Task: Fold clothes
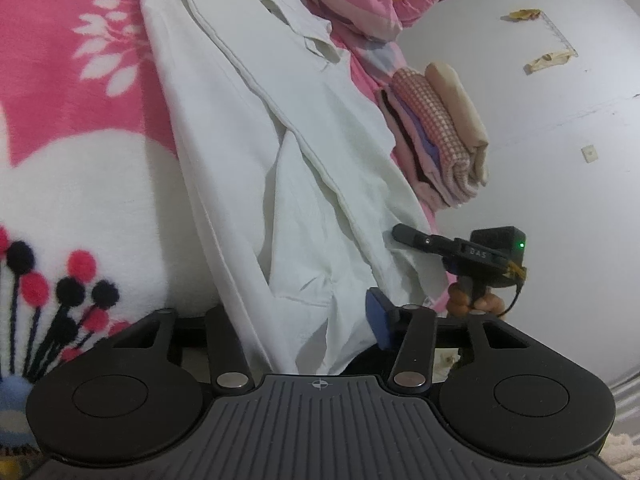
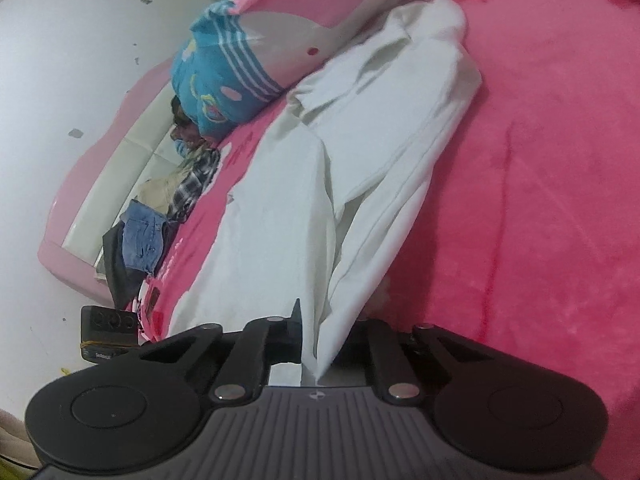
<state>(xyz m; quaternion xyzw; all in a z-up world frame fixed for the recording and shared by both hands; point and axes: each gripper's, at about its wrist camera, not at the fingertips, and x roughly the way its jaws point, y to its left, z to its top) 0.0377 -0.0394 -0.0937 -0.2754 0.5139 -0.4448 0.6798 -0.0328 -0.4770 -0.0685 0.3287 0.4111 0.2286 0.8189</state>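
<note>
Looking along the left gripper [image 1: 316, 320], its jaws bracket the hem of the long white cotton shirt [image 1: 256, 128] on the pink fleece blanket [image 1: 60, 92]; whether they pinch it I cannot tell. From the right wrist, the right gripper [image 2: 320, 344] pinches the hem's other corner. Judged next: lift both corners toward the collar.

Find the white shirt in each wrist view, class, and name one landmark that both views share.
Left wrist view: the white shirt runs from top centre down to the left gripper, with its hem between the fingers.
Right wrist view: the shirt stretches from upper right down to the right gripper, which is shut on its lower edge.
Shared landmark: the pink blanket under the shirt.
</note>
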